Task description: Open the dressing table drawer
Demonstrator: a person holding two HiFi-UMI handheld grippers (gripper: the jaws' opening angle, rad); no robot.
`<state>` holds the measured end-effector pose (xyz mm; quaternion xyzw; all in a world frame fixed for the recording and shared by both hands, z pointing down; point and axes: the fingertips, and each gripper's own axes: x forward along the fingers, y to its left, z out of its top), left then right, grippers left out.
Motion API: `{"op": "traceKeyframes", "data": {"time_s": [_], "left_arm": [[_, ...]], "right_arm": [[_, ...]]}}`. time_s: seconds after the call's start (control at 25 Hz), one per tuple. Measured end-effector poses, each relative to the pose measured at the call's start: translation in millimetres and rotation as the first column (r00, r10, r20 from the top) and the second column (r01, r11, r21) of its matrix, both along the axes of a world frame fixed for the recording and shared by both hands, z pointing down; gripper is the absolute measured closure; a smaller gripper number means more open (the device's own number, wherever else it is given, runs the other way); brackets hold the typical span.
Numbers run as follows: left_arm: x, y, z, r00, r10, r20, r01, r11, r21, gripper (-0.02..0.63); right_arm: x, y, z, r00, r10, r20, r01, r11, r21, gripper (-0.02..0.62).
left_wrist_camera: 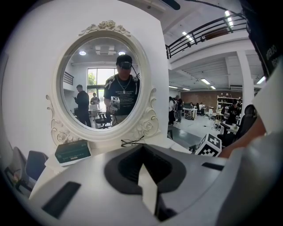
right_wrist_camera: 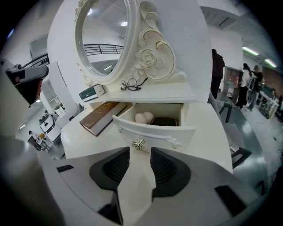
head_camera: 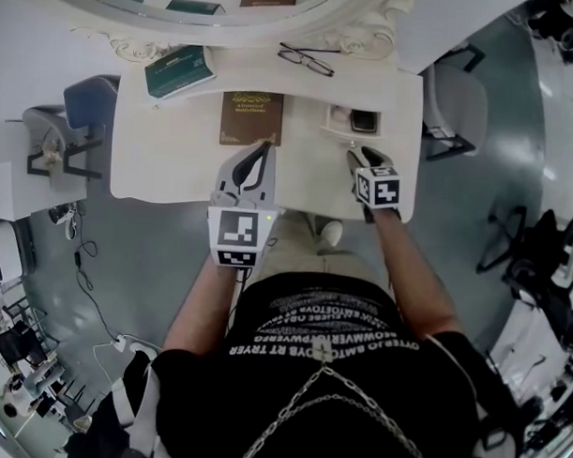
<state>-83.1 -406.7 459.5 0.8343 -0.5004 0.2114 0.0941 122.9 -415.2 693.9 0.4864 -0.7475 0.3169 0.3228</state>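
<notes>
Right gripper point(right_wrist_camera: 140, 155): we see its jaws apart with nothing between them, tilted down toward the drawer front.
Drawer point(right_wrist_camera: 152, 130): it stands open out of the table point(head_camera: 167, 158), just ahead of the right gripper. Its knob point(right_wrist_camera: 139, 143) sits right off the jaw tips, apart from them.
Inside the drawer: we make out pale round things point(right_wrist_camera: 143, 117) and a dark thing point(right_wrist_camera: 164, 121) beyond the front panel.
Left gripper point(head_camera: 264, 147): jaws together and empty, over the table beside the right gripper.
Book point(head_camera: 251, 117): flat, just ahead of the left gripper's tips.
Glasses point(head_camera: 307, 58) and box point(head_camera: 179, 71): farther ahead, near the mirror point(left_wrist_camera: 104, 79).
</notes>
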Motion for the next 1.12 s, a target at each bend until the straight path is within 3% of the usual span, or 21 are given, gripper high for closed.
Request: {"op": "traceKeyframes", "data": {"time_s": [0.32, 0.4, 0.52, 0.84, 1.12], "left_arm": [[11, 9, -22, 1.000, -0.004, -0.012, 0.005, 0.999, 0.044, 0.601], [15, 13, -28, 1.000, -0.004, -0.010, 0.005, 0.998, 0.058, 0.601], [20, 19, -34, 1.000, -0.012, -0.021, 0.014, 0.997, 0.074, 0.602], [36, 32, -59, 0.998, -0.021, -0.054, 0.027, 0.992, 0.122, 0.603], [51, 49, -75, 0.998, -0.017, -0.069, 0.027, 0.987, 0.158, 0.603]], "right_arm": [[17, 13, -50, 1.000, -0.022, 0.009, 0.020, 0.989, 0.144, 0.491], [24, 15, -70, 1.000, -0.017, 0.003, 0.016, 0.977, 0.211, 0.561], [31, 20, -95, 1.000, -0.022, 0.014, 0.017, 0.959, 0.282, 0.590], [33, 30, -170, 0.996, -0.063, 0.067, 0.027, 0.897, 0.442, 0.592], [33, 44, -226, 0.991, -0.110, 0.082, 0.051, 0.848, 0.528, 0.592]]}}
